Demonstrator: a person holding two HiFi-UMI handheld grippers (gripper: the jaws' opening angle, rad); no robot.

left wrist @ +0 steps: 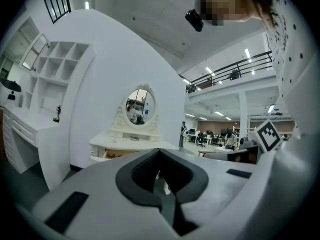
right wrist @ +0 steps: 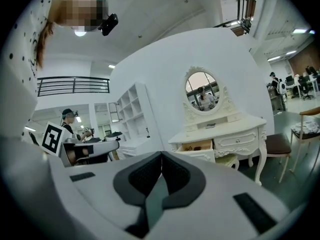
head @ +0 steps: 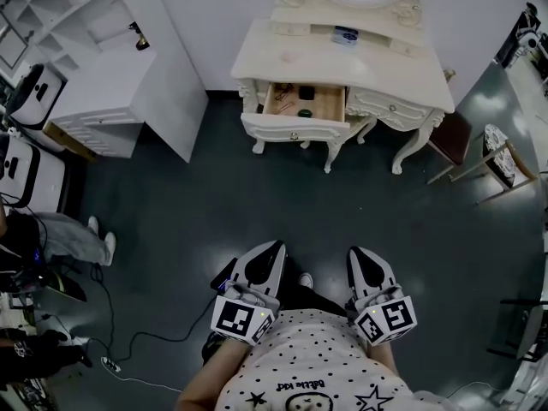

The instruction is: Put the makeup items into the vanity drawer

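Far left in the head view: white shelving unit (head: 111, 58) against the wall. A bystander's legs (head: 73, 238) and loose cables (head: 137, 339) on the dark floor nearby. None of it bore on the task.

Left claw (head: 277, 246): held close to the wearer's body, pointed toward the vanity desk (head: 257, 58) but well apart from it. Jaws were together at the tips, with nothing between them.

Vanity drawer (head: 293, 128): the left-hand one stood open. A few small makeup items (head: 288, 93) lay on its wooden floor, too small to tell apart. I judged these as already put away.

Ledge under the mirror: one small dark thing (head: 346, 34) sat there. Could not tell whether it was makeup. The desk top showed nothing else loose that I could make out.

Right claw (head: 359, 251): also held in at the body, level with the left one. Jaws were pressed together and empty.

Far right: brown-seated chair (head: 449, 135) just beside the desk's right leg, and a second chair with a patterned cushion (head: 499, 154) beyond it.

Progress, as judged: mostly or wholly done. Both claws carried nothing and the wearer stood back from the desk. What may be left is the ledge item, if it counted, and shutting the drawer, if that was wanted.
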